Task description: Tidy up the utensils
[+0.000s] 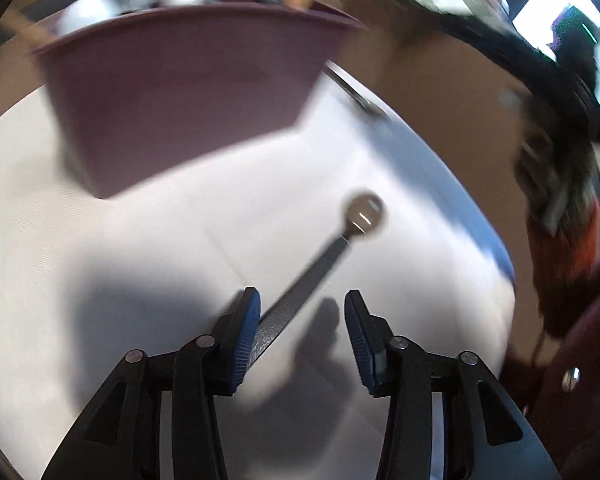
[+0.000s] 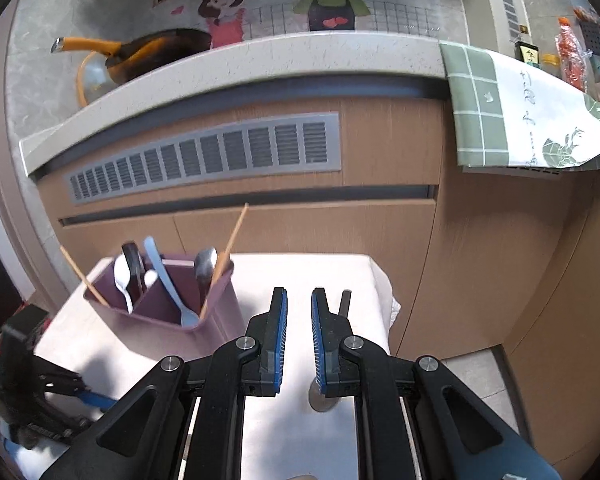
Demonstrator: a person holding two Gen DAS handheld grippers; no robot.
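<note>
left gripper (image 1: pixel 302 332) gapes over a black-handled utensil (image 1: pixel 324 256), right gripper (image 2: pixel 299 332) nearly closed, empty; towel (image 2: pixel 532 120) writing unreadable.

Matt plastic holder (image 2: pixel 204 312), shiny metal spoon (image 1: pixel 332 256)

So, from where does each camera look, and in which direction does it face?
Left wrist: on the left gripper, tilted down at the table; open jaws around a dark-handled utensil.
Right wrist: on the right gripper, facing the cabinet; narrow jaws, nothing seen between them.
Shared: purple holder, the table, the utensil.
</note>
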